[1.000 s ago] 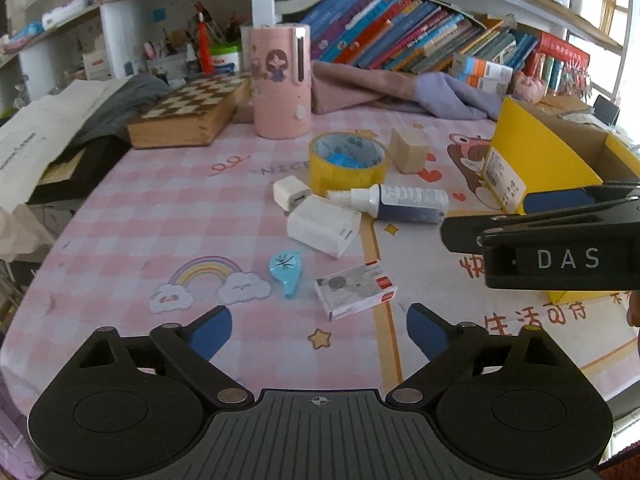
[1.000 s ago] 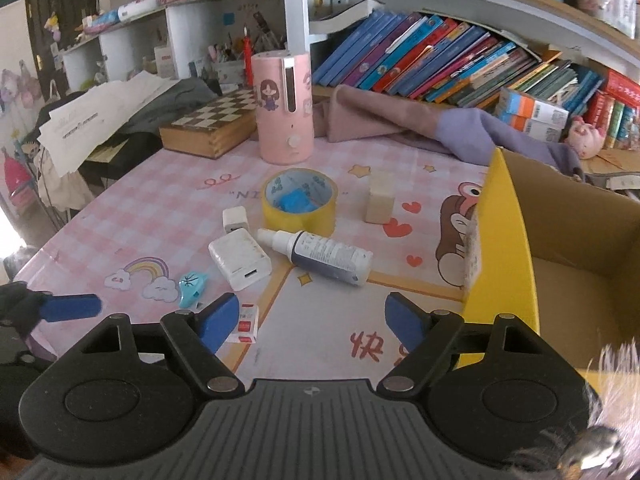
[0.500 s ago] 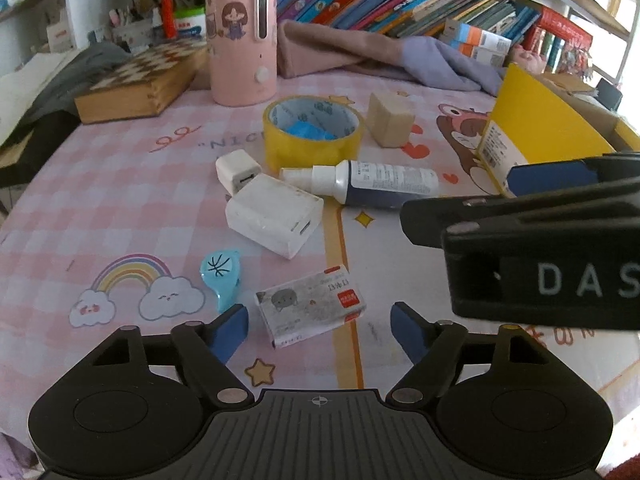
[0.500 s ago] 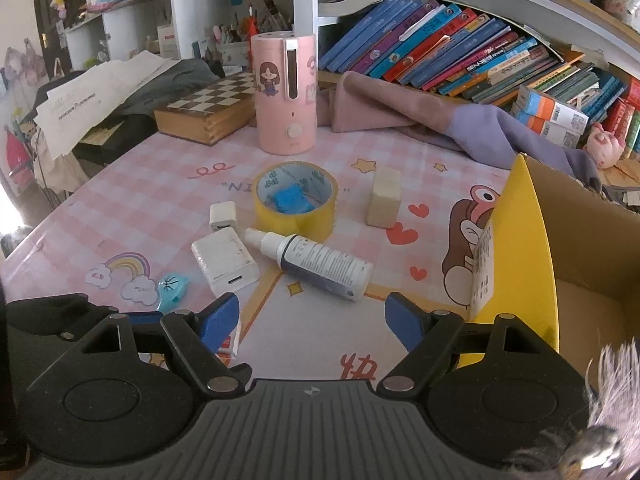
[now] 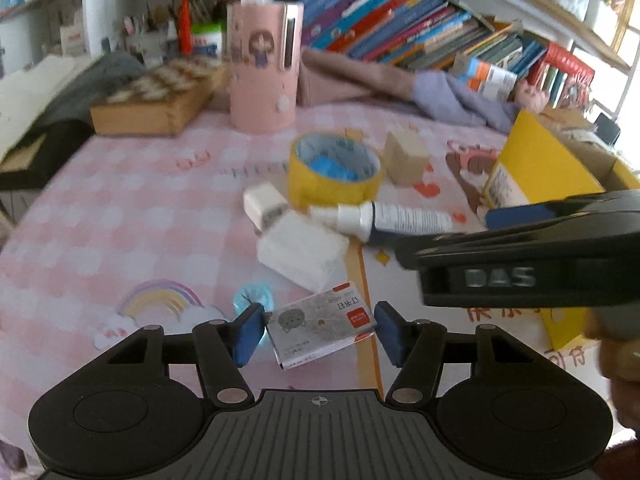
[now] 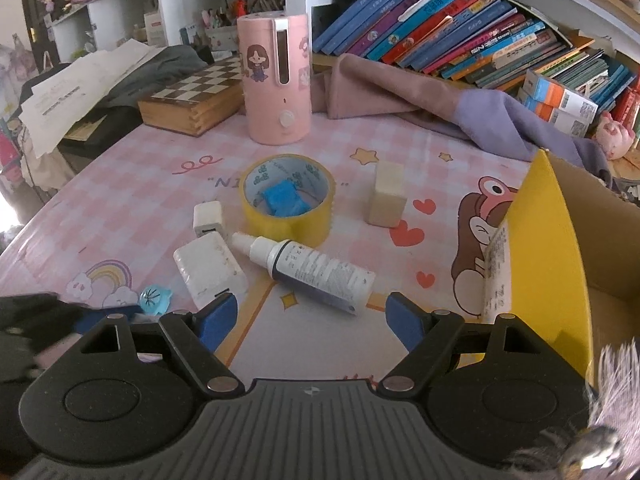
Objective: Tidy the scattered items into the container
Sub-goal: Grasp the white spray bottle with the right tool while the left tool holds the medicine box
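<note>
1. Left wrist view: the left gripper (image 5: 320, 332) has just been closing, and the staple box (image 5: 320, 330) is now bracketed between its fingers, seemingly not yet pinched.
2. A lift toward the yellow container (image 5: 536, 168) is implied.
3. The right gripper (image 6: 312, 318) is held apart just short of the spray bottle (image 6: 316, 270).

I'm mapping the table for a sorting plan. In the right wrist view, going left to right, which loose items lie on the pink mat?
Blue clip → white charger block → yellow tape roll → spray bottle → beige block → yellow cardboard box.

White bookshelves (image 6: 460, 36), daylit window (image 5: 600, 76)
</note>
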The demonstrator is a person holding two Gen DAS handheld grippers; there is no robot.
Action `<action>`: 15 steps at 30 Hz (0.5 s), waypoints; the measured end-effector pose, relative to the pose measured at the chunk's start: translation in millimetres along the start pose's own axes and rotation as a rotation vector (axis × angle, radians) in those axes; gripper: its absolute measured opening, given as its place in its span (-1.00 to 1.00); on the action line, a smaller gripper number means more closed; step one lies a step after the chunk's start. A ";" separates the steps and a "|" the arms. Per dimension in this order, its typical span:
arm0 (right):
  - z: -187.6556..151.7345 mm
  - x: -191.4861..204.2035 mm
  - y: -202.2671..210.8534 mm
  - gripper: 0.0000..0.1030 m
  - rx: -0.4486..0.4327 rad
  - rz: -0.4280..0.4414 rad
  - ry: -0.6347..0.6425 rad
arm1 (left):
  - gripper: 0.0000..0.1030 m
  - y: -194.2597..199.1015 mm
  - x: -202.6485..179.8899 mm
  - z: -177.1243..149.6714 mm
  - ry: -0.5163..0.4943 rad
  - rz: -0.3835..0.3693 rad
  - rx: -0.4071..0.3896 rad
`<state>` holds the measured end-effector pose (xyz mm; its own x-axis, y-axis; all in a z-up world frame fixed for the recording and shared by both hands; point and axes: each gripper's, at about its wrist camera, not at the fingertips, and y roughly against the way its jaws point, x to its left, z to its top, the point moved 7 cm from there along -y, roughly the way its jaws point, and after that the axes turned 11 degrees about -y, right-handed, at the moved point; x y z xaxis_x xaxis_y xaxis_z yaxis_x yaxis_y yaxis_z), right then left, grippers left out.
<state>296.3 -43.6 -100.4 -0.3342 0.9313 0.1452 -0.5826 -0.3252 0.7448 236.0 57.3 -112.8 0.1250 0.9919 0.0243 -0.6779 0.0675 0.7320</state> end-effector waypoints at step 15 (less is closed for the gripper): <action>11.9 3.2 -60.6 0.41 0.128 -0.065 0.197 | 0.17 24.8 52.9 0.1 0.136 0.121 -0.033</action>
<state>339.4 -18.9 -137.3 -0.4441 0.8956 -0.0260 -0.5128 -0.2303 0.8270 225.8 111.5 -93.2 -0.0565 0.9983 0.0171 -0.7058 -0.0520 0.7065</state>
